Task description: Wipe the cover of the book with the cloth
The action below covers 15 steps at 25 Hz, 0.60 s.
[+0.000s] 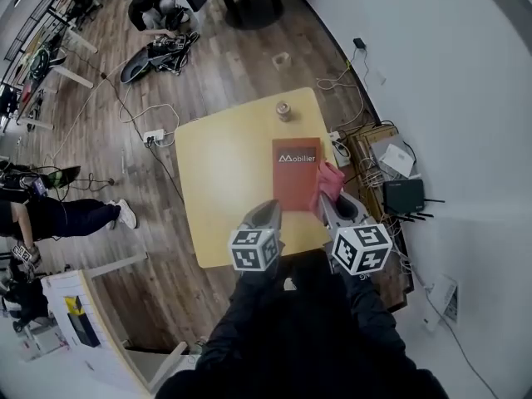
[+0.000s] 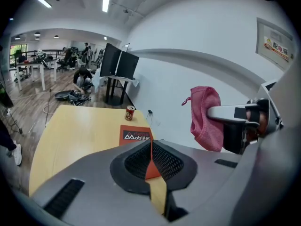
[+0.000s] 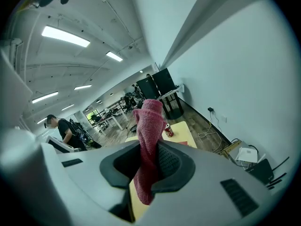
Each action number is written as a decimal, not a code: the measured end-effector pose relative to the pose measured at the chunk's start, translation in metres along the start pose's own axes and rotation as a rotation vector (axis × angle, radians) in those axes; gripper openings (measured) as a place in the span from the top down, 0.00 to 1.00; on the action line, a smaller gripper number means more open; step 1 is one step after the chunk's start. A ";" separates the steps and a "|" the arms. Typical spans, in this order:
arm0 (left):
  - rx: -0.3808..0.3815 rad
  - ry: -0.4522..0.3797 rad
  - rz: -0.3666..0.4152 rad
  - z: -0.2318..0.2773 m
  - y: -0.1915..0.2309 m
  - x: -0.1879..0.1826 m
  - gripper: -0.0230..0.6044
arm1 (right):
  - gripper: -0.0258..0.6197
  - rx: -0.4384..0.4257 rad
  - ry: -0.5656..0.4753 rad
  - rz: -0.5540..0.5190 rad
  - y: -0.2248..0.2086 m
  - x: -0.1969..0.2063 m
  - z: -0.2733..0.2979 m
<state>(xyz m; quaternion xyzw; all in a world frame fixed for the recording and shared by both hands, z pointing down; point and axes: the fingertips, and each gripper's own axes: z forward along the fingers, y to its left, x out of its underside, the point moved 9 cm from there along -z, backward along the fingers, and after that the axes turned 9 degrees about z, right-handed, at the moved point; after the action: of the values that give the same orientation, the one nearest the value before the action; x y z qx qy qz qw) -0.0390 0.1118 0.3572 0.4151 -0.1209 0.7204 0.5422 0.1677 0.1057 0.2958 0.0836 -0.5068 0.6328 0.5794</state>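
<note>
An orange-red book (image 1: 297, 171) with a dark title band lies flat on the yellow table (image 1: 224, 173), near its right side. My right gripper (image 1: 326, 200) is shut on a pink cloth (image 1: 329, 180) and holds it in the air over the book's right edge. In the right gripper view the cloth (image 3: 148, 140) sticks up between the jaws. My left gripper (image 1: 271, 212) is shut with nothing in it, above the table's near edge by the book's near-left corner. The left gripper view shows the book (image 2: 136, 136) ahead and the cloth (image 2: 206, 117) at the right.
A drink can (image 1: 283, 111) stands at the table's far edge, beyond the book. Cables, a power strip (image 1: 153, 135) and boxes lie on the wooden floor around the table. A white wall runs close along the right. A person (image 1: 50, 214) is at the left.
</note>
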 end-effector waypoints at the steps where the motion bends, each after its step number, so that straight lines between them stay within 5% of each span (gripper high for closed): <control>1: -0.002 0.015 -0.009 0.005 0.005 0.004 0.90 | 0.84 0.003 0.014 0.002 -0.002 0.002 0.005; 15: -0.021 0.181 -0.120 0.086 0.067 0.066 0.90 | 0.84 0.015 0.138 0.032 -0.041 0.025 0.100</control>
<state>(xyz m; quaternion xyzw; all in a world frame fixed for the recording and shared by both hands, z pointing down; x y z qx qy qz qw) -0.0624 0.0773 0.4778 0.3488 -0.0539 0.7200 0.5975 0.1450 0.0406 0.3830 0.0361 -0.4620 0.6501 0.6022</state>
